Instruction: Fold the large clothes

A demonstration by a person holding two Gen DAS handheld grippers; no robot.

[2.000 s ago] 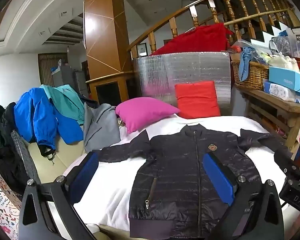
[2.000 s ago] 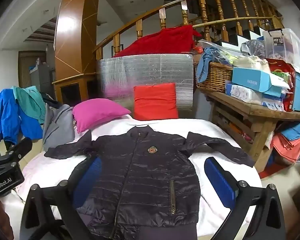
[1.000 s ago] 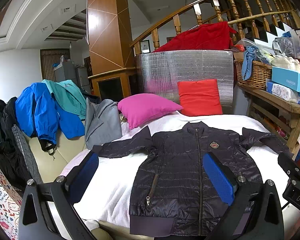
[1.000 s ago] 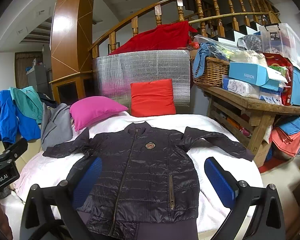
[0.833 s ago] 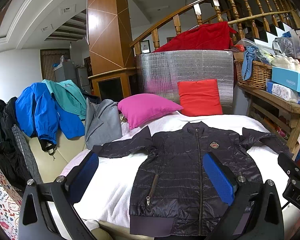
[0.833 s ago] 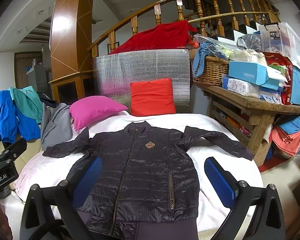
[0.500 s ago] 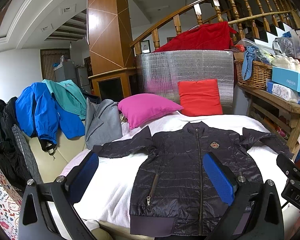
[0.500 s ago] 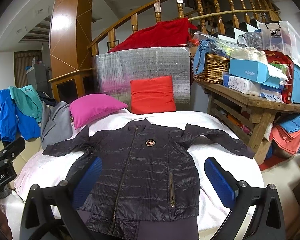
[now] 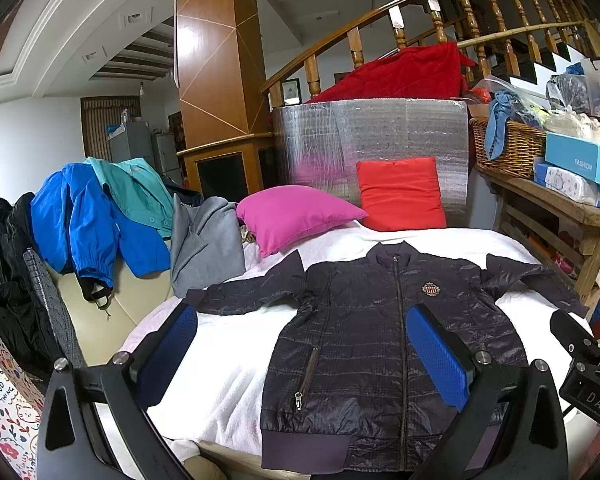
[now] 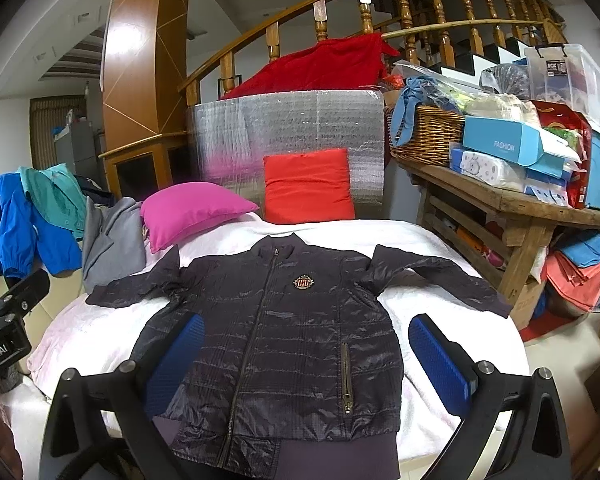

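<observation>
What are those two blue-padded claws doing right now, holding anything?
Left gripper: open, holding nothing, above the dark jacket.
Right gripper: open, holding nothing, above the same jacket.

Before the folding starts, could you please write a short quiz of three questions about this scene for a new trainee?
1. True or false: the dark jacket lies flat, zipped, with both sleeves spread out on the white cover.
2. Which cushion stands upright against the silver panel? A) the pink cushion B) the red cushion C) neither
3. Fill in: the left gripper and the right gripper are both ____ and hold nothing.

Key
1. True.
2. B; the pink one lies tilted on the cover, beside the jacket's sleeve.
3. Open.
</observation>
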